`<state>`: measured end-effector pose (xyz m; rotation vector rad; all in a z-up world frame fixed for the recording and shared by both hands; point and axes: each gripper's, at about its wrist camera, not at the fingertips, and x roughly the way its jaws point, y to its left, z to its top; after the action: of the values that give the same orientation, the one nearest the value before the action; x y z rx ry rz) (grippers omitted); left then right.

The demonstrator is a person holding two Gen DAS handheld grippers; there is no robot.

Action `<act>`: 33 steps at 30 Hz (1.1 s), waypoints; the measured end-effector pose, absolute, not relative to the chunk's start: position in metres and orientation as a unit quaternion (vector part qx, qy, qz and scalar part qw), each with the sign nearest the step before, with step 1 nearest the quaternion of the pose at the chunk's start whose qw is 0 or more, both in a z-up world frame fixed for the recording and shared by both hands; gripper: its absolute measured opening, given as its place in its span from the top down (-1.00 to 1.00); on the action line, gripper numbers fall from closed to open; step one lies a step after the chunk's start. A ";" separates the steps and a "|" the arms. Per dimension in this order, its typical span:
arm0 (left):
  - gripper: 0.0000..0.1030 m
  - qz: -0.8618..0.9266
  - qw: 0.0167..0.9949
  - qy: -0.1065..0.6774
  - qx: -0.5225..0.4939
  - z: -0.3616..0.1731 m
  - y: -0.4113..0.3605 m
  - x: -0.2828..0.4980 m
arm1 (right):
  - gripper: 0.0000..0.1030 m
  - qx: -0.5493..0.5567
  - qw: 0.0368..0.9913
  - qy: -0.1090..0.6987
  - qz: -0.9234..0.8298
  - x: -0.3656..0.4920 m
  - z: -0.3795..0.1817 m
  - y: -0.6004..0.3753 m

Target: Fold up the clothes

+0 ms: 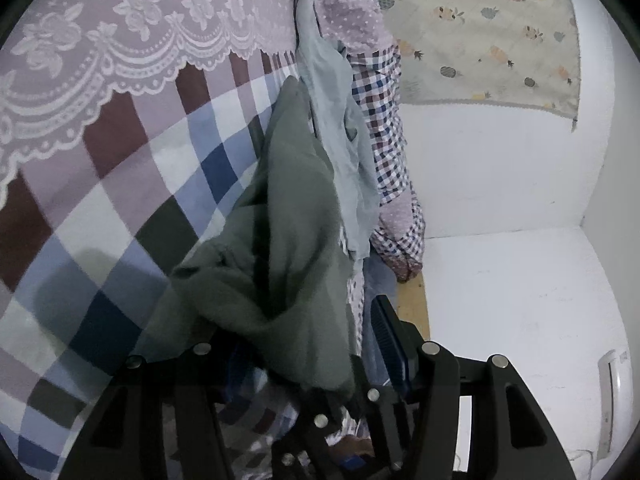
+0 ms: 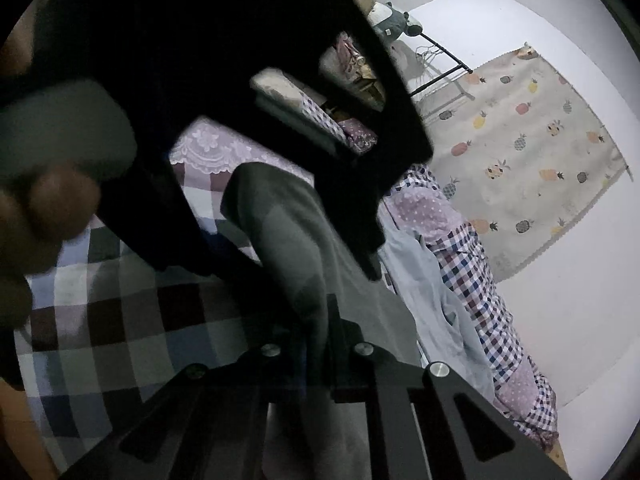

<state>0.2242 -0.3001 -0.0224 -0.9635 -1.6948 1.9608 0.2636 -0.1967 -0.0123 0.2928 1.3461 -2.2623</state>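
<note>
A dark green garment (image 1: 288, 208) lies bunched on the checked bedspread (image 1: 120, 220), and its near end is heaped over my left gripper (image 1: 312, 320). That gripper's fingers stand wide apart. The left finger is buried under the cloth and the blue-padded right finger (image 1: 386, 336) is bare. In the right wrist view the same green garment (image 2: 288, 232) runs down into my right gripper (image 2: 324, 308), whose fingers are pinched together on a fold of it. The left gripper (image 2: 286, 270) looms dark above, held by a hand (image 2: 48, 208).
A pale blue garment (image 1: 344, 152) is draped along the bed's edge beside a small-checked quilt (image 1: 384, 120). A lace cover (image 1: 120, 28) lies at the head of the bed. A pineapple-print cloth (image 1: 480, 40) hangs on the white wall. A clothes rack (image 2: 444, 60) stands behind.
</note>
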 end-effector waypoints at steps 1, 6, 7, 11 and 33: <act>-0.15 0.695 0.188 -0.605 -0.340 -0.024 -0.300 0.222 | 0.90 0.106 0.244 0.492 -0.829 0.263 -0.012 -0.196; -0.15 0.694 0.196 -0.607 -0.335 -0.026 -0.294 0.209 | 0.90 0.114 0.261 0.468 -0.837 0.265 -0.008 -0.191; -0.15 0.695 0.198 -0.605 -0.336 -0.026 -0.291 0.206 | 0.90 0.117 0.266 0.461 -0.838 0.265 -0.007 -0.190; -0.10 0.702 0.199 -0.597 -0.333 -0.025 -0.289 0.196 | 0.90 0.119 0.268 0.455 -0.841 0.260 -0.006 -0.192; 0.88 0.711 0.191 -0.595 -0.323 -0.013 -0.289 0.170 | -0.21 0.147 0.051 0.476 -0.866 0.187 -0.018 -0.092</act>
<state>0.1699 -0.2890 -0.0127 -0.9087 -1.6714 1.9970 0.1872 -0.0922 -0.0177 0.4485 1.4487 -2.6347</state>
